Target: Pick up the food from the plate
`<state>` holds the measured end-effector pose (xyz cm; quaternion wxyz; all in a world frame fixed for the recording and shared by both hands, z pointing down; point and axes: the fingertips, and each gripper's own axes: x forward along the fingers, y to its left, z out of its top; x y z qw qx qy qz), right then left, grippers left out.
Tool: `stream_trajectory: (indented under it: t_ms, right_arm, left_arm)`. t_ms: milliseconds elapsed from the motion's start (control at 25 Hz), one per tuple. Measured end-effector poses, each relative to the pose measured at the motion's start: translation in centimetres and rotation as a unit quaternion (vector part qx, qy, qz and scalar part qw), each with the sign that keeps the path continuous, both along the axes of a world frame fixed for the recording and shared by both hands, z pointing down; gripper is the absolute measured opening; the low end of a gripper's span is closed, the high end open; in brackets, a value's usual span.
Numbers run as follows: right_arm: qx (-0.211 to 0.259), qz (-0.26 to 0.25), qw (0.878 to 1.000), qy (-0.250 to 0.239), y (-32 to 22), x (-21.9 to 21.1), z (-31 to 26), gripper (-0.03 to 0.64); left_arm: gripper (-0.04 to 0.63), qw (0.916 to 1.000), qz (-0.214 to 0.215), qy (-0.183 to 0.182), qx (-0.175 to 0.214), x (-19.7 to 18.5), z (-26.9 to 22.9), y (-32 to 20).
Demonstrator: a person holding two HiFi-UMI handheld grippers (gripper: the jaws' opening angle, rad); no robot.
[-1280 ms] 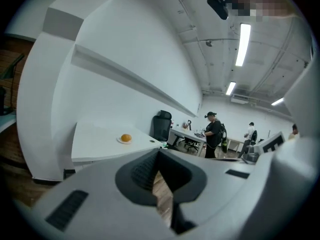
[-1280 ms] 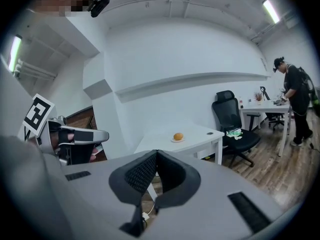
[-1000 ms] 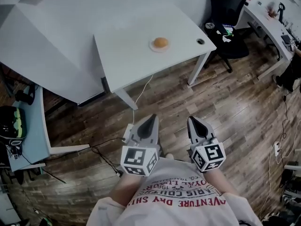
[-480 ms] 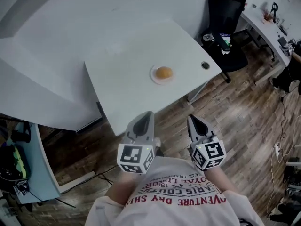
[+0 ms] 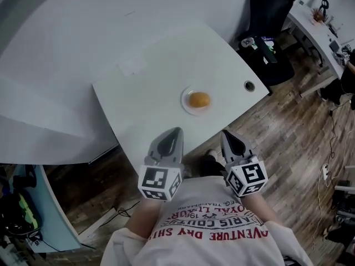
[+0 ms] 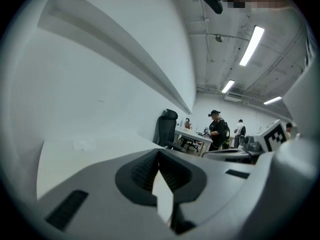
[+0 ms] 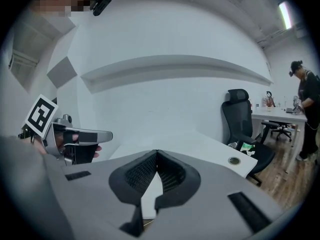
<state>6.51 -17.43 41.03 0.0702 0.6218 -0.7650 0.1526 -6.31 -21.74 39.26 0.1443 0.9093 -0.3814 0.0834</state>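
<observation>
Seen short of the plate (image 5: 186, 106): left gripper (image 5: 176, 130), right gripper (image 5: 225, 133), jaws pressed together, nothing between. On the plate, orange food (image 5: 199, 99), too small to identify.

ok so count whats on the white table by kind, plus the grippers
plate: 1
orange food piece: 1
cable grommet: 1
grippers: 2 (left gripper, right gripper, both shut, empty)
total: 5

An office: white desks (image 5: 150, 87), swivel chair (image 5: 269, 15), strip lights (image 6: 251, 45)
</observation>
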Motion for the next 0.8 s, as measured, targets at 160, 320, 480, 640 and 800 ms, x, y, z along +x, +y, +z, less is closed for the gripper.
stream_trajectory:
  t_ms: [160, 320, 480, 640, 800]
  right_arm:
    - [-0.005, -0.016, 1.0, -0.001, -3.3, 1.1, 0.6, 0.011]
    - [-0.015, -0.05, 0.999, 0.0, -7.6, 2.6, 1.4, 0.011]
    - [-0.034, -0.085, 0.996, -0.002, -11.6, 4.3, 2.3, 0.011]
    - [-0.056, -0.105, 0.993, -0.01, -14.5, 6.3, 3.3, 0.011]
    - [-0.086, -0.116, 0.989, -0.022, -16.3, 8.0, 5.3, 0.011]
  left_arm:
    - [0.006, 0.9998, 0.005, -0.008, -0.019, 1.2, 1.7, -2.0]
    - [0.006, 0.9994, 0.003, -0.021, -0.027, 3.0, 2.6, -4.5]
    - [0.006, 0.9955, 0.008, -0.068, -0.065, 5.0, 5.2, -7.1]
    - [0.008, 0.9874, 0.028, -0.13, -0.086, 7.3, 8.2, -9.1]
    - [0.122, 0.9811, 0.038, -0.156, -0.109, 9.2, 10.9, -10.2]
